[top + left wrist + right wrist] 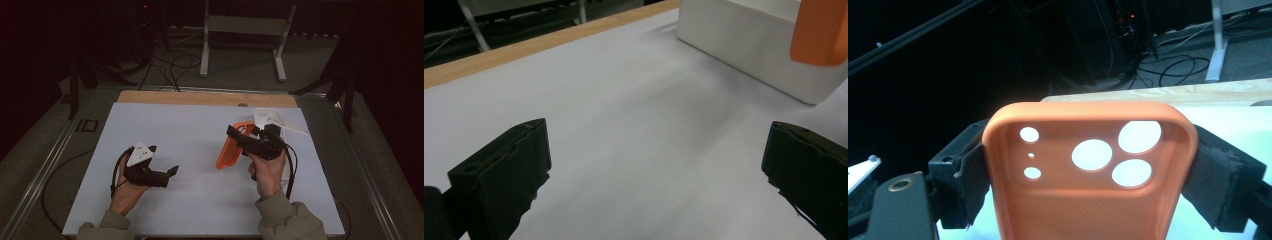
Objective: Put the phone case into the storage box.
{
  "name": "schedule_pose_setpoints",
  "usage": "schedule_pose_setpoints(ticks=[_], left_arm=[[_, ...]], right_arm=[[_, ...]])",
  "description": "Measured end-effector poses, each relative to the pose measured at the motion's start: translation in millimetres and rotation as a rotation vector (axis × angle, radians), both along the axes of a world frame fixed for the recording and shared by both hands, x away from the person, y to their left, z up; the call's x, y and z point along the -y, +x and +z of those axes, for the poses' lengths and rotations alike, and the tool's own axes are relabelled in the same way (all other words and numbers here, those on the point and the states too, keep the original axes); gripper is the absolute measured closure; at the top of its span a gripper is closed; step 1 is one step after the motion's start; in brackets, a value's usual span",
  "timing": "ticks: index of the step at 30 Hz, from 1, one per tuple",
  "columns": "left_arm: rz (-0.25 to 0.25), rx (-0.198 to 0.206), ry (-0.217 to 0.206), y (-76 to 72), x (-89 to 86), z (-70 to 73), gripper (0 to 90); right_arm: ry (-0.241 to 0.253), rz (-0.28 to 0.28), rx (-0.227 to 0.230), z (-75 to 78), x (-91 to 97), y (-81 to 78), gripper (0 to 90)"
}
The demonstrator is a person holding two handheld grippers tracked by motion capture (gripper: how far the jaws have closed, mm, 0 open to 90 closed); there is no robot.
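Observation:
An orange phone case [227, 150] with several camera holes is held tilted above the white mat, my right gripper [240, 140] shut on its two long sides. In the right gripper view the case [1088, 200] stands upright between the black padded jaws, its inner side toward the camera. My left gripper [164, 160] rests low over the mat's left half, open with nothing between its jaws. In the left gripper view that gripper [656, 170] looks across bare mat toward the orange case [821, 30] at the top right.
A white box [265, 117] stands on the mat just behind the right gripper, also in the left gripper view [749, 45]. The mat [190, 135] covers a wooden table whose far edge [205, 97] shows. Cables and a white stand [240, 25] are on the floor beyond.

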State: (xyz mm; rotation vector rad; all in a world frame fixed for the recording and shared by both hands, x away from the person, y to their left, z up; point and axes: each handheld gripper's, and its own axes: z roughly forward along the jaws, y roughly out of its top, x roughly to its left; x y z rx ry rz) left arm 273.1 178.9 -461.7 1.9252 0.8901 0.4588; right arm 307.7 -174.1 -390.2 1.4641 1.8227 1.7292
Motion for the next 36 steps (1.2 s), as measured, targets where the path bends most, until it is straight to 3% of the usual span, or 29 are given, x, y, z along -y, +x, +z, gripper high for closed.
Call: schedule_pose_setpoints(ticks=[5,17,29,36], left_arm=[[0.009,0.010,0.013,-4.8,-8.2,-6.4,0.5],[0.042,0.009,-0.017,-20.8,-37.3,-29.7,0.5],[0.056,0.025,0.005,-33.0,-46.8,-40.9,0.5],[0.065,0.014,0.010,-34.5,-49.9,-45.6,0.5]], right_arm=[[-0.013,-0.012,0.006,3.2,2.8,2.7,15.8],[-0.052,-0.030,0.019,10.1,7.4,8.7,15.8],[-0.079,-0.059,0.030,13.8,13.3,17.8,15.8],[-0.092,-0.071,0.039,14.8,16.7,21.3,15.8]])
